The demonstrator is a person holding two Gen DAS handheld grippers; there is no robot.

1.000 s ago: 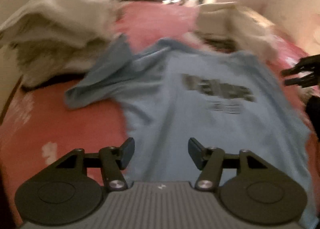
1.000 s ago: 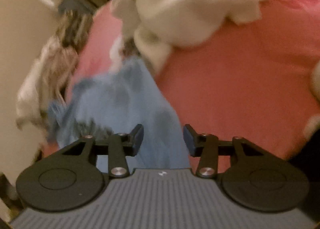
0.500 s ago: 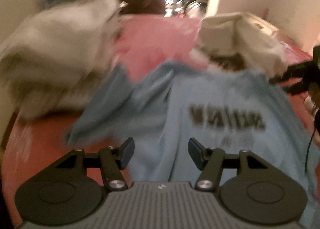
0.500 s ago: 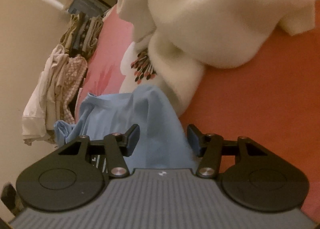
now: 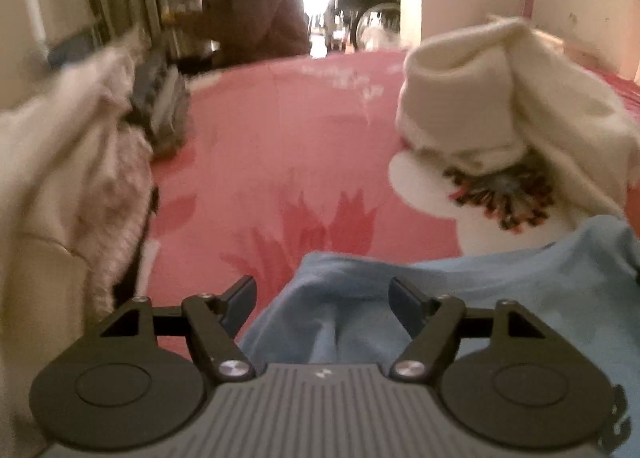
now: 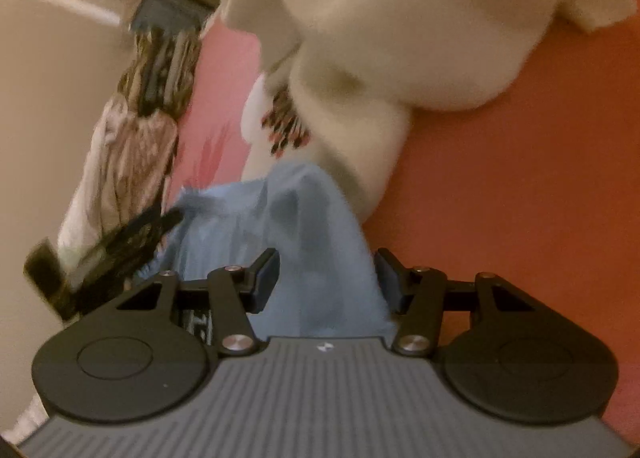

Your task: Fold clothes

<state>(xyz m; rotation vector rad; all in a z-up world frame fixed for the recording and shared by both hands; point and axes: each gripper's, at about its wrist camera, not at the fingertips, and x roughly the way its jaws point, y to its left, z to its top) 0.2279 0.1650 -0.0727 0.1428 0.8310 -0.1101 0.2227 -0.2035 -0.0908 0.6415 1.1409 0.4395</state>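
A light blue cotton T-shirt (image 5: pixel 460 298) lies spread on a bed covered by a pink floral bedsheet (image 5: pixel 280 146). Both grippers hover at the shirt's far end — one at each upper corner.

The left gripper (image 5: pixel 322 300) points downward at a raised fold of blue cloth at the shirt's left corner. Its jaws are opening and the cloth sits between them, though the pads do not appear to press it, so it grasps nothing. The rest of the shirt stretches away to its right.

The right gripper (image 6: pixel 326 278) is released too, jaws apart, with the shirt's right edge lying between them and the fabric running off to its left, towards the blurred left gripper. The cloth looks close to the right-hand pad, but contact is unclear.

A heap of cream fleece clothing (image 5: pixel 500 98) sits just beyond the shirt, and a pile of pale crumpled garments (image 5: pixel 60 178) lies at the bed's left side. Each gripper is nearest its own corner.
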